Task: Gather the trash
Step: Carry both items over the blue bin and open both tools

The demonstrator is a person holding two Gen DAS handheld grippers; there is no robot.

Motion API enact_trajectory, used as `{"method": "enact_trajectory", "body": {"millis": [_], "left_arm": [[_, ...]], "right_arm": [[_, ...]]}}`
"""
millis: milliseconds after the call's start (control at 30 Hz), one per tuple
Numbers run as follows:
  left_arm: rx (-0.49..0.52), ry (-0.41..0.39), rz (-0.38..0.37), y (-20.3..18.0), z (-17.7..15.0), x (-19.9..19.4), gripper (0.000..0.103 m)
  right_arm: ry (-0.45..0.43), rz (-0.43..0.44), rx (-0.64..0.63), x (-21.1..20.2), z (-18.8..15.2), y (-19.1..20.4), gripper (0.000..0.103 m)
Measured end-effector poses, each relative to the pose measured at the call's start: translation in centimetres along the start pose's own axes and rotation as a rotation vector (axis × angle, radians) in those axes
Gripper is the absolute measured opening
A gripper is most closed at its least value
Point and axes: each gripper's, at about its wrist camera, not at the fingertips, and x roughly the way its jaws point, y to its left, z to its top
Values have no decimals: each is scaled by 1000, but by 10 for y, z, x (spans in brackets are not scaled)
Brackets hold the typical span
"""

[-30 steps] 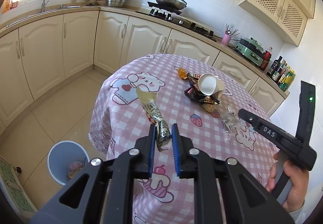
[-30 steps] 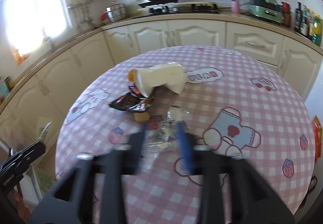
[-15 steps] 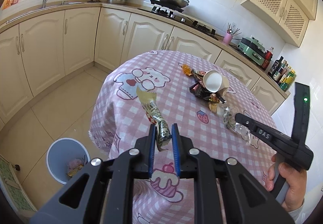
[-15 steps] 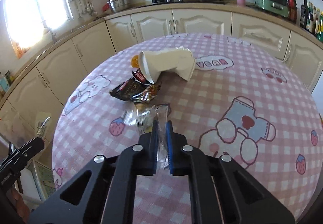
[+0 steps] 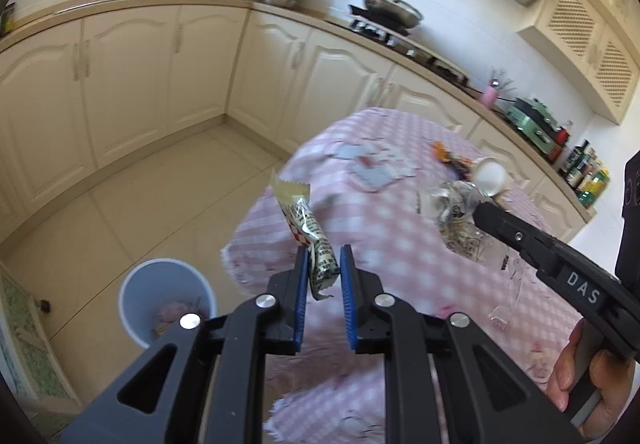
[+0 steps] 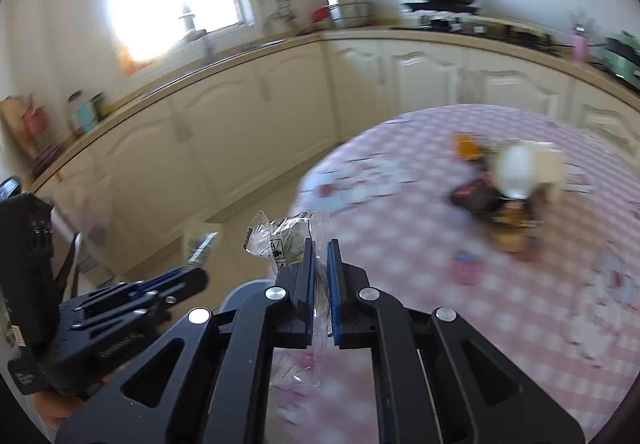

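Note:
My left gripper (image 5: 324,268) is shut on a long cream snack wrapper (image 5: 306,224) that sticks up and away from its blue pads, held past the table edge. A pale blue trash bin (image 5: 166,300) stands on the floor below and left of it, with some trash inside. My right gripper (image 6: 320,268) is shut on a crumpled clear plastic wrapper (image 6: 284,240), lifted off the table. In the left wrist view the right gripper (image 5: 480,210) comes in from the right with that clear wrapper (image 5: 452,204) hanging at its tip.
A round table with a pink checked cloth (image 5: 392,228) holds a tipped white paper cup (image 6: 516,168), dark snack wrappers (image 6: 476,196) and an orange wrapper (image 6: 466,146). Cream kitchen cabinets (image 5: 132,84) ring the tiled floor. A hand (image 5: 588,372) grips the right tool.
The right gripper shut on the clear wrapper and carried it left off the table. The left gripper moved left and down with the cream wrapper, nearer the bin.

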Motion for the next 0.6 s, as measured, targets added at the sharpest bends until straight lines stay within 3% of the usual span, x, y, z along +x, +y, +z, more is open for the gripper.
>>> {"method": "enact_trajectory", "body": {"millis": [233, 433, 600], "left_arm": [[-98, 53, 134, 90, -5, 16, 15], [-146, 99, 198, 154, 2, 51, 18], [-166, 134, 240, 190, 7, 81, 50]], "right_arm": [[83, 143, -94, 91, -1, 78, 5], [120, 151, -123, 157, 2, 108, 5], [147, 155, -124, 190, -2, 115, 5]]}}
